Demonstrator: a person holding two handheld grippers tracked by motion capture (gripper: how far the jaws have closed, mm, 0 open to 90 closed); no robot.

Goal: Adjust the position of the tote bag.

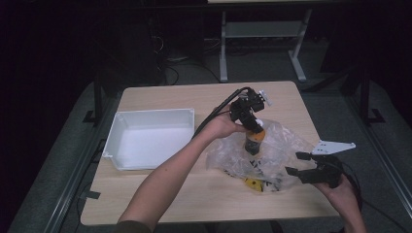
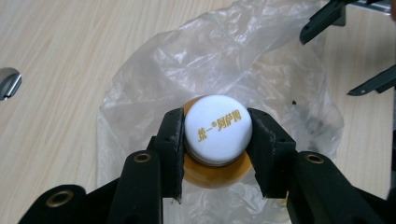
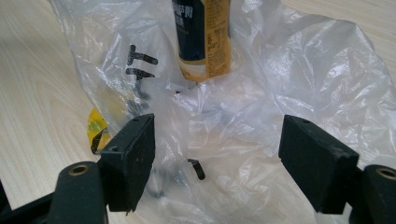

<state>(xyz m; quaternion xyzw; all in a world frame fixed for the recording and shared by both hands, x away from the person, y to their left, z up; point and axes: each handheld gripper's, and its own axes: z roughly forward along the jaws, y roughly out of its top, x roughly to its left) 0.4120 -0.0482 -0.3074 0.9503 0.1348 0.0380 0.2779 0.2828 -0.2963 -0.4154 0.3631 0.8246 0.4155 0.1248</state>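
The right gripper (image 3: 217, 163) holds its jaws wide apart over a crumpled plastic bag (image 3: 289, 84) — a bottle (image 3: 203, 37) stands upright beyond.

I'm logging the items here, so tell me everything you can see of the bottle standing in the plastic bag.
The bottle stands upright on the clear plastic bag spread on the table. It has a white screw cap with gold print, an orange-amber neck and shoulder, and a label that is dark blue with yellow. It looks like plastic and seems sealed. The left hand-held gripper grips it from above, pads pressed to both sides of the cap.
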